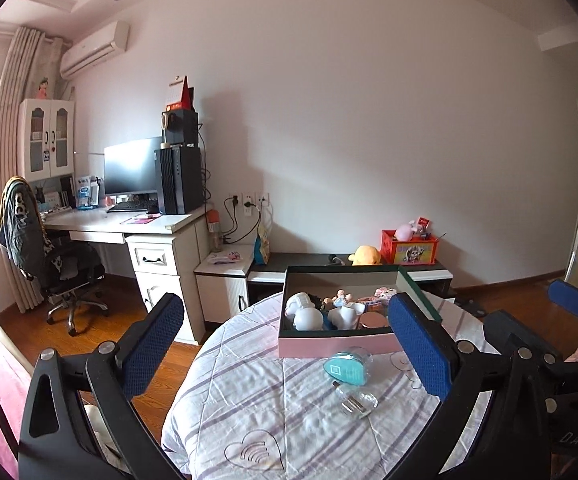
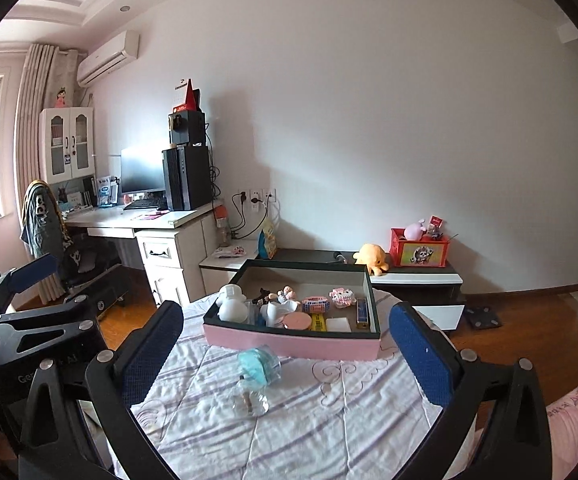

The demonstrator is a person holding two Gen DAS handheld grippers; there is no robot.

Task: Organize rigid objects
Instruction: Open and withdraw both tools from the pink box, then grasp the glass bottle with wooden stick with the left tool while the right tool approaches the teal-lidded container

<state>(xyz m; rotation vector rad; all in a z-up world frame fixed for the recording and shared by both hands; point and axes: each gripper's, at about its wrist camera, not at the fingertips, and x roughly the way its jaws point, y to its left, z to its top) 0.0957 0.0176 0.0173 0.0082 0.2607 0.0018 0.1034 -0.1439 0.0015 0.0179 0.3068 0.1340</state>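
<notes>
The bottle lies loose ahead of both released grippers, nearer the box, closer to the right gripper than the left gripper.

— Can we read anything here?

— Very little. On the black frame of the left gripper, seen from the right wrist view, we make out pale letters "Ge" and further along "AI"; the middle is hidden behind the right gripper's arm.

— And in the left wrist view?

— At the lower right edge, on a dark surface, we read "DAS". The print on the red crate and the teal lid is too small for us to read.
</notes>
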